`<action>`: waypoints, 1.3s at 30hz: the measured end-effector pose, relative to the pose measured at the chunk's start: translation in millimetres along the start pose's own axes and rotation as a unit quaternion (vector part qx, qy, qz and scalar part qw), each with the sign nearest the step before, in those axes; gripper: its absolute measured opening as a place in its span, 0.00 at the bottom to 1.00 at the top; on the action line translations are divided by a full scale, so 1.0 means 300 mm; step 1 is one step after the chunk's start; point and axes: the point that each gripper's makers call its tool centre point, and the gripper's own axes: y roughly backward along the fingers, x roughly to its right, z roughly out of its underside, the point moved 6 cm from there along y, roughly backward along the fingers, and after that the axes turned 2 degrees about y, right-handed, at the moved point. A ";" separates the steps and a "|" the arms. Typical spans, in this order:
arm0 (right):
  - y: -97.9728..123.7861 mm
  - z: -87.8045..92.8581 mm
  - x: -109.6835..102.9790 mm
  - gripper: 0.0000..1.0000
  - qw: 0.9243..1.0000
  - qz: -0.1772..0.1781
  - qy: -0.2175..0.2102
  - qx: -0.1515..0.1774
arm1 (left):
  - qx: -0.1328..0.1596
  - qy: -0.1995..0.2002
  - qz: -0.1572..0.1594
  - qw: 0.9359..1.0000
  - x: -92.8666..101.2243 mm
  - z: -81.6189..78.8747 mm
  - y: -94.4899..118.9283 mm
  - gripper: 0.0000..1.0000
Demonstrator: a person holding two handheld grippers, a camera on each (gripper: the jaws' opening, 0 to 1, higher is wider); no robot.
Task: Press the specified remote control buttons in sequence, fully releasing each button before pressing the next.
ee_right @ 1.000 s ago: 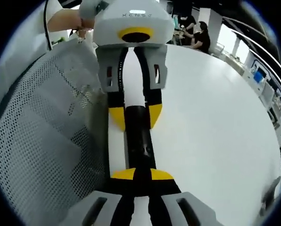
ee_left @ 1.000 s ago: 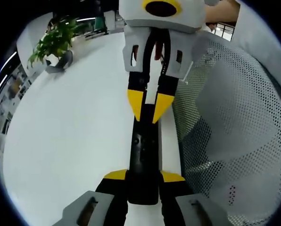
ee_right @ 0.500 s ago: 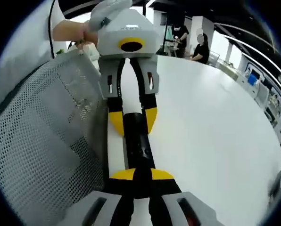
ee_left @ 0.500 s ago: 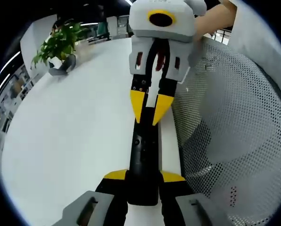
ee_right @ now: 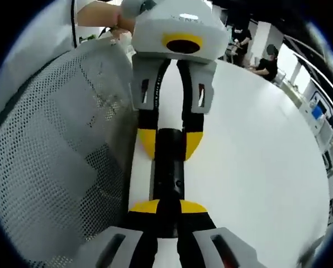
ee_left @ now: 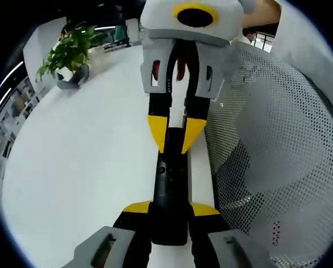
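A slim black remote hangs over the white table, and my left gripper is shut on its near end. My right gripper comes in from the top of the left gripper view with its yellow tips almost together, resting on the remote's far end above a small round button. In the right gripper view the remote runs from my right gripper, whose jaws stand close together, up to the left gripper, which clamps it from both sides.
A grey mesh chair back stands close beside the remote and appears again on the left. A potted plant sits at the table's far side. People sit in the background. A hand holds the left gripper.
The right gripper has come closer along the remote, its tips now lower over the far end. The left gripper's hold is unchanged.
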 end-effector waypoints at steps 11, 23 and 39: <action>0.000 0.015 0.000 0.08 0.994 0.027 -0.085 0.065 | -0.001 0.003 -0.001 1.000 0.000 -0.001 -0.002 0.25; -0.008 -0.001 -0.030 0.06 0.995 0.050 0.060 0.068 | -0.001 0.003 -0.002 1.000 0.003 0.000 -0.005 0.25; -0.016 -0.017 -0.011 0.05 0.993 0.049 -0.105 0.029 | 0.004 0.006 -0.005 1.000 0.009 -0.001 0.000 0.25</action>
